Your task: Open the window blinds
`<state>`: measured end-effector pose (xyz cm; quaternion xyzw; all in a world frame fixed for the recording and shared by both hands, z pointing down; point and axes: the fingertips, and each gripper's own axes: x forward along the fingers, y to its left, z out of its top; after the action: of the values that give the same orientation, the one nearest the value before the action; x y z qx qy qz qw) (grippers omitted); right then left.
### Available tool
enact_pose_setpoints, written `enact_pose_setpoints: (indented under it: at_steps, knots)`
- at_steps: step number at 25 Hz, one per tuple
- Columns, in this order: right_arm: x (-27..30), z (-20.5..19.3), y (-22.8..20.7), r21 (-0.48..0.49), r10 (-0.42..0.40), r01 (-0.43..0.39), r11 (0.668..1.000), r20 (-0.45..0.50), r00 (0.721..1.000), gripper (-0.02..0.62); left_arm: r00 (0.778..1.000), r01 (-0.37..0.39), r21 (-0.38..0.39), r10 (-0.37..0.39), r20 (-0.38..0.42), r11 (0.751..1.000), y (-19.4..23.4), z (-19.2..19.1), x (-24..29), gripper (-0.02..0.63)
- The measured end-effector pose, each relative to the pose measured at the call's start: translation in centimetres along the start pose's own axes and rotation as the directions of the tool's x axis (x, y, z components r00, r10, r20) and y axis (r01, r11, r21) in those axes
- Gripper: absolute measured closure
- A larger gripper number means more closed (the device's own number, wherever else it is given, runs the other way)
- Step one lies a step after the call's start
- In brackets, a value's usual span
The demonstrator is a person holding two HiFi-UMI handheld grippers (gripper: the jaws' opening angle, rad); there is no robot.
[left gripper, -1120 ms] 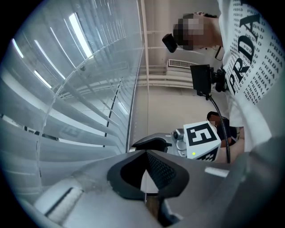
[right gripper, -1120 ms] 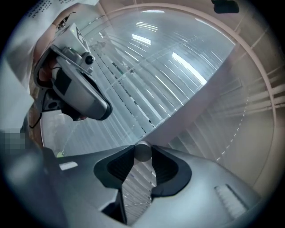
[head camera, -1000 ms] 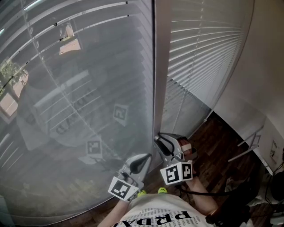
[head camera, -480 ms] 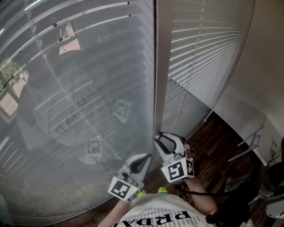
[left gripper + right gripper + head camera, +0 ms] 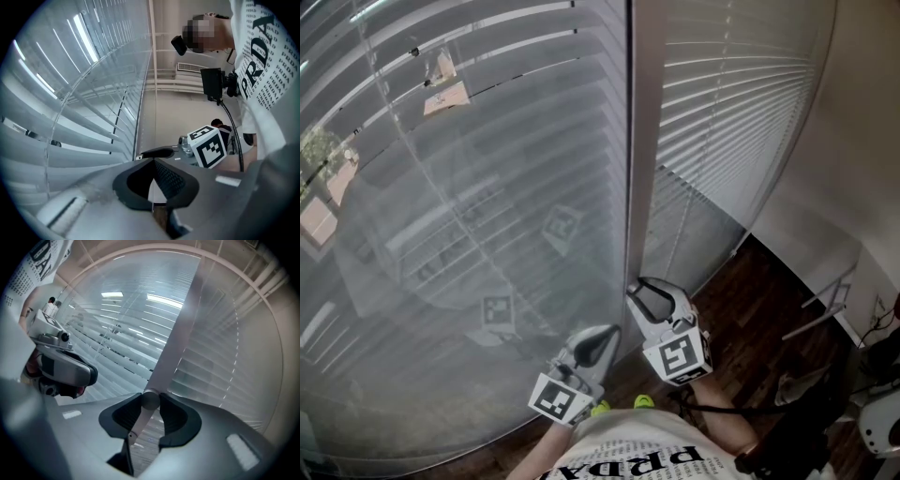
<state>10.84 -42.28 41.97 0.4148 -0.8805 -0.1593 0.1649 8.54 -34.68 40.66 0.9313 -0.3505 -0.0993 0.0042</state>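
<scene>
Gripping item: right gripper (image 5: 150, 401), jaws pinched on a slim wand (image 5: 139, 422), apparently the tilt control of the blinds (image 5: 487, 187).

Left gripper (image 5: 152, 164): jaws shut together, nothing between, held low just beside the right.

Risk, as judged: the smooth round wand may spin or slip in the grip if twisted fast, and a hard pull could strain the tilt mechanism.

Materials: dark textured pads (image 5: 173, 418); pale, cylindrical wand with a rounded end; thin, smooth grey-white slats lying nearly closed; flat upright frame post (image 5: 642, 141) dividing two panels.
</scene>
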Motion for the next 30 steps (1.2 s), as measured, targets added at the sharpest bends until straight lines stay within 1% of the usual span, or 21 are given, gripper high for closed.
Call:
enact_pose_setpoints:
  at_steps: [4,10,15,21,23,26,28,30]
  knots:
    - [-0.10,-0.11,-0.11,0.042,0.003,-0.002,0.999,-0.014,1.000,0.465,1.000,-0.001,0.000,0.001,-0.001,1.000,0.00,-0.02,-0.07,0.614]
    - [-0.04,-0.11,-0.22,0.119,0.002,-0.002,0.993,0.004,1.000,0.465,1.000,-0.002,0.002,0.002,0.001,1.000,0.07,0.06,-0.06,0.614]
    - [-0.11,-0.12,-0.27,0.237,0.003,-0.012,0.971,0.035,0.999,0.465,1.000,0.003,-0.001,-0.003,0.000,1.000,-0.09,0.00,0.02,0.614]
    - [-0.16,-0.43,-0.63,0.387,0.017,-0.043,0.921,0.072,0.997,0.465,1.000,0.004,-0.005,-0.004,0.001,1.000,-0.11,0.05,0.10,0.614]
    - [-0.17,-0.39,-0.72,0.448,0.024,-0.061,0.892,0.088,0.996,0.465,1.000,0.005,-0.003,-0.005,0.000,1.000,-0.10,0.09,0.09,0.614]
    - [-0.15,-0.37,-0.83,0.545,0.028,-0.087,0.834,0.115,0.993,0.465,1.000,0.007,0.002,-0.007,0.001,1.000,-0.11,0.15,0.12,0.614]
    - [-0.13,-0.38,-0.84,0.574,0.027,-0.093,0.814,0.123,0.992,0.465,1.000,0.009,0.004,-0.009,0.002,1.000,-0.14,0.15,0.16,0.614]
    - [-0.09,-0.39,-0.84,0.586,0.027,-0.098,0.805,0.127,0.991,0.465,1.000,0.012,0.003,-0.012,0.004,1.000,-0.14,0.13,0.22,0.614]
